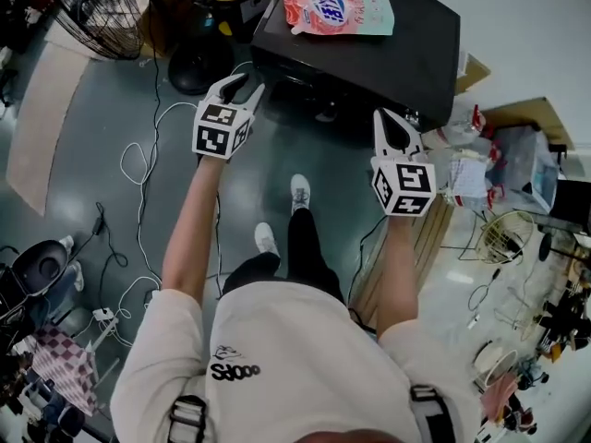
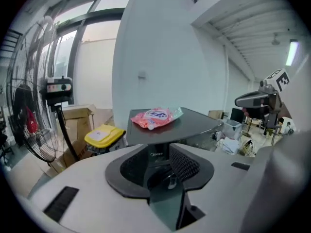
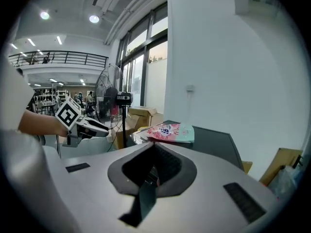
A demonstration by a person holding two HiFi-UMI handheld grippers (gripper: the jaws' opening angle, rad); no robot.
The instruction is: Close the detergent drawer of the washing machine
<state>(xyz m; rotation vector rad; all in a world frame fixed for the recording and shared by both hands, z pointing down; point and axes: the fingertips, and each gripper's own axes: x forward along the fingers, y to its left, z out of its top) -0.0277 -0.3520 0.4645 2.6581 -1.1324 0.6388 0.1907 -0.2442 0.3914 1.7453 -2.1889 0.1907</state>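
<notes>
The dark grey, box-shaped washing machine (image 1: 406,53) stands just ahead of both claws, with its front below them. I cannot pick out the detergent drawer itself. The left claw (image 1: 244,85) has its jaws partly apart on nothing, and the right claw (image 1: 386,118) has its jaws drawn together, empty. It would be best to lower one claw to the drawer's face, meet it squarely, and push straight in until flush.

Cluttered workshop hall, floor fan (image 1: 97,12), loose cables (image 1: 138,215), cardboard boxes (image 2: 77,116)
</notes>
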